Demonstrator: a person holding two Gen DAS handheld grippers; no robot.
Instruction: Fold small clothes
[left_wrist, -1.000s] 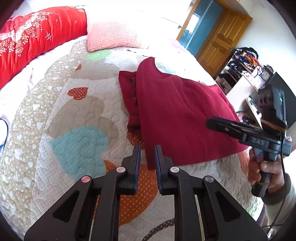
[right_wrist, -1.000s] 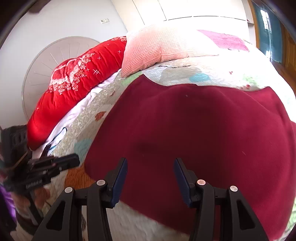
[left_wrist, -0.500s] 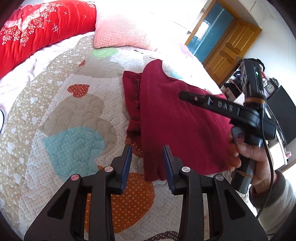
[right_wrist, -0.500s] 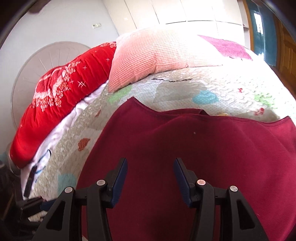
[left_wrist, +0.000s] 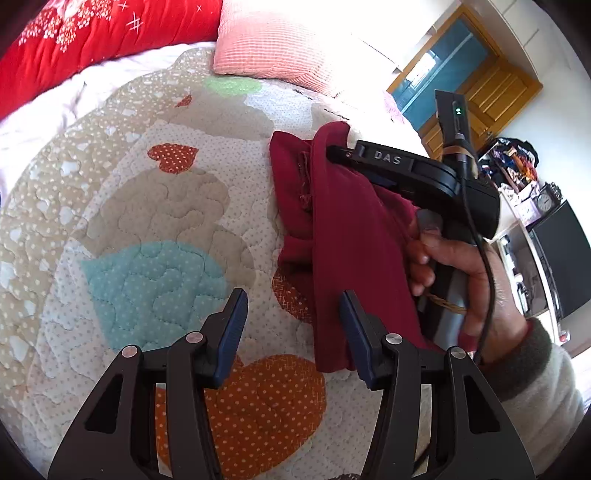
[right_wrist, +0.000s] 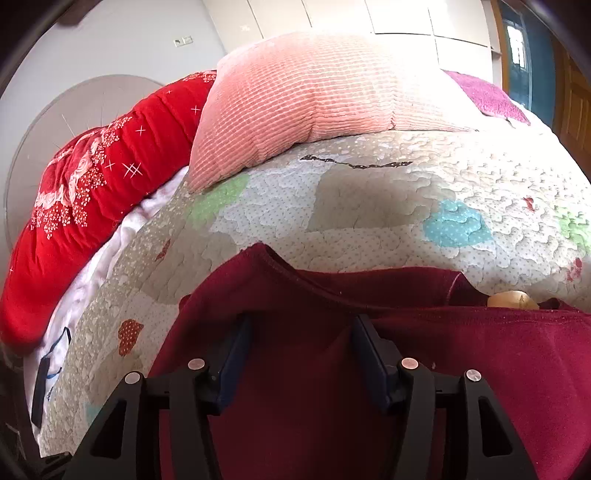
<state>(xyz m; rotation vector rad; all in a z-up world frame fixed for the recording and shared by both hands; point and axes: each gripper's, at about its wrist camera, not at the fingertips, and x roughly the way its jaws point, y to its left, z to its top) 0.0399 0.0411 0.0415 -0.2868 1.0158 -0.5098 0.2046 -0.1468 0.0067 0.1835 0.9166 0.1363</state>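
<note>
A dark red garment (left_wrist: 343, 236) lies partly folded on the quilted bed; its left part is tucked under along a lengthwise fold. My left gripper (left_wrist: 291, 325) is open and empty, just above the garment's near left corner, its right finger beside the fabric edge. My right gripper (right_wrist: 301, 345) is open, its fingers low on the garment (right_wrist: 332, 369) near the collar edge, with cloth between and around them. In the left wrist view the right gripper (left_wrist: 334, 153) reaches over the garment's far end.
A pink pillow (right_wrist: 314, 96) and a red duvet (right_wrist: 92, 184) lie at the head of the bed. The patchwork quilt (left_wrist: 147, 221) covers the bed. Shelves and a wooden door (left_wrist: 495, 92) stand at the right.
My left gripper has opened wide and stayed near the garment's near corner. My right gripper has moved along the garment to its collar end and dropped onto the fabric.
</note>
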